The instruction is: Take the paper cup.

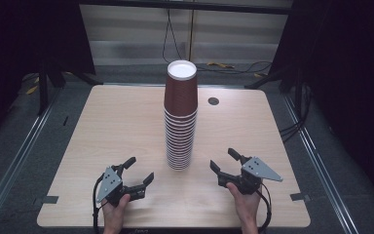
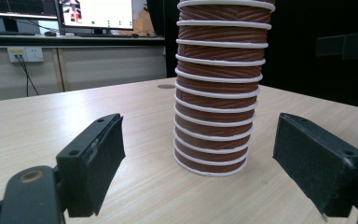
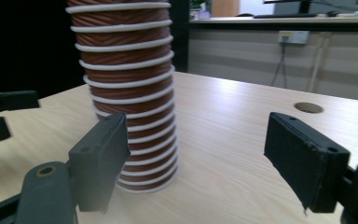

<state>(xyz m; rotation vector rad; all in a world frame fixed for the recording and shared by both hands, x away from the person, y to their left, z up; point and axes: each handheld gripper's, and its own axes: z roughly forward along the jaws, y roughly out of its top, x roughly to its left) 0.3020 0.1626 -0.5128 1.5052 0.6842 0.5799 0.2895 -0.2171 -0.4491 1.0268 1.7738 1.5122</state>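
Plainly, stack: a tall stack of brown paper cups (image 1: pixel 180 117) stands upright near the middle of the tabletop (image 1: pixel 102 126), mouths down, so the white bottom of the top cup faces up.
Long axis: vertical, from the tabletop straight up; in the high view the column leans slightly, its top tilted toward the far edge.
Left gripper: the left gripper (image 1: pixel 137 171) sits near the stack's base on its left, fingers (image 2: pixel 98 158) spread apart with nothing between them; in the left gripper view the stack (image 2: pixel 216 88) stands ahead of the gap, not touched.
Right gripper: the right gripper (image 1: pixel 224 160) sits on the stack's other side, fingers (image 3: pixel 105 156) likewise released and empty; in the right gripper view the stack (image 3: pixel 128 93) stands ahead and to the left.
Risk, toppling: the column is tall and narrow, so a sideways nudge low down or a one-sided squeeze would likely tip it.
Risk, wrong count: the cups nest tightly, so pulling on one rim may well lift several at once.
Risk, crushing: thin paper walls could buckle under a hard clench.
Cable hole: a round grommet (image 1: pixel 213 101) lies behind the stack, well apart.
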